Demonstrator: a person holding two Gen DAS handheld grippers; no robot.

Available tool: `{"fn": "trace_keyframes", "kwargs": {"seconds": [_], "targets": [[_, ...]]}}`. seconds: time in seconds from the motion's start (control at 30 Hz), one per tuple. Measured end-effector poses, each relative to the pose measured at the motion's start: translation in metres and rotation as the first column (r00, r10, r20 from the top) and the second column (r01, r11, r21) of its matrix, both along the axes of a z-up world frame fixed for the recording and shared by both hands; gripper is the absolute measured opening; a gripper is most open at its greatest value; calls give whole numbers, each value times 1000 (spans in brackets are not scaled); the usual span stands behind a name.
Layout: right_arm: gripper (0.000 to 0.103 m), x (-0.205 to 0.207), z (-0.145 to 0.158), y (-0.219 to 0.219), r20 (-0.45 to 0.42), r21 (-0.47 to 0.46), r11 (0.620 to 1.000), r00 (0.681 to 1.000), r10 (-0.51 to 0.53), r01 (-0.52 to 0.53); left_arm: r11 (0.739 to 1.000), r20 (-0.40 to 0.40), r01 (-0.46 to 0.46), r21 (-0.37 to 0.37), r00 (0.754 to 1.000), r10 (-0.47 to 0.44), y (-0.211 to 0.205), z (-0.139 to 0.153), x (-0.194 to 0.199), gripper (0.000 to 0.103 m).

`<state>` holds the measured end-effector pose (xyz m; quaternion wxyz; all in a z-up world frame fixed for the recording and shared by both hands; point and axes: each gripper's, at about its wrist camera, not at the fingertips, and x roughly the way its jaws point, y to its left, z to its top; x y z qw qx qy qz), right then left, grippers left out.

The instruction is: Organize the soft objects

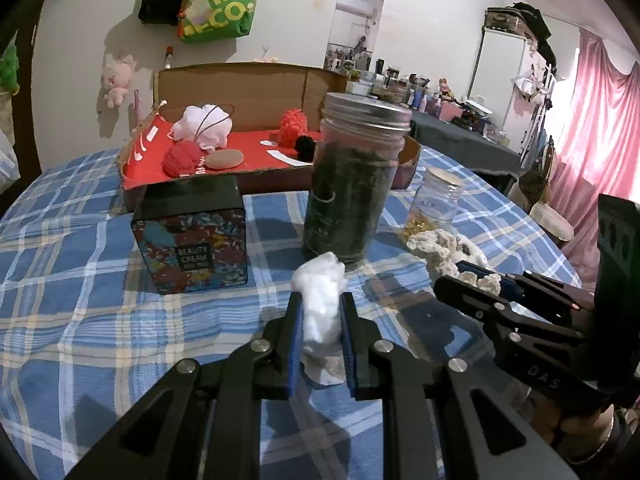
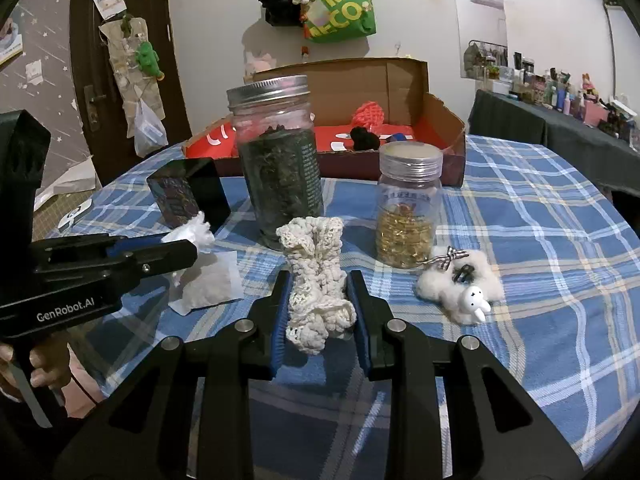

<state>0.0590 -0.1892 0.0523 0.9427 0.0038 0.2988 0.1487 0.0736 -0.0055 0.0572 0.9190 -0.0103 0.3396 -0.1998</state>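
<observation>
My left gripper [image 1: 321, 300] is shut on a white crumpled tissue [image 1: 320, 304], held just above the checked tablecloth [image 1: 80, 280]. From the right wrist view that left gripper [image 2: 192, 240] comes in from the left with the tissue [image 2: 208, 276] hanging from it. My right gripper [image 2: 318, 280] is shut on a cream crocheted scrunchie [image 2: 316, 276]; in the left wrist view the same gripper [image 1: 476, 276] shows at right with the scrunchie [image 1: 448, 252]. A cardboard box [image 1: 248, 92] with a red floor holds a white bath pouf [image 1: 202, 124], red puffs [image 1: 182, 158] and a black pompom [image 1: 306, 148].
A tall jar of dark leaves [image 2: 280, 160] and a small jar with golden contents [image 2: 408, 208] stand between the grippers and the box. A black cream tin [image 1: 192, 236] sits left. A fluffy white clip with a bunny charm [image 2: 460, 284] lies right.
</observation>
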Motion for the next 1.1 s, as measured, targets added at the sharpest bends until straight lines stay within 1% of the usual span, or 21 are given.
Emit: {"fn": "trace_keyframes", "kwargs": {"seconds": [0.2,0.4,0.8,1.1], "targets": [[26,0,0,0,0,1,1000,1000,1,-1,1000,-3,-4,0,1000,4,0,0,0,18],[26,0,2,-5,-7,7,1000,1000,-9,9,1000,-14,-25,-7,1000,25,9,0,3,18],[26,0,7,-23,-18,-14,999,999,-51,51,997,-42,-78,-6,996,77,38,-1,3,18],[26,2,9,-42,-30,-7,996,995,-91,90,989,-53,-149,2,987,149,67,-3,5,18]]}}
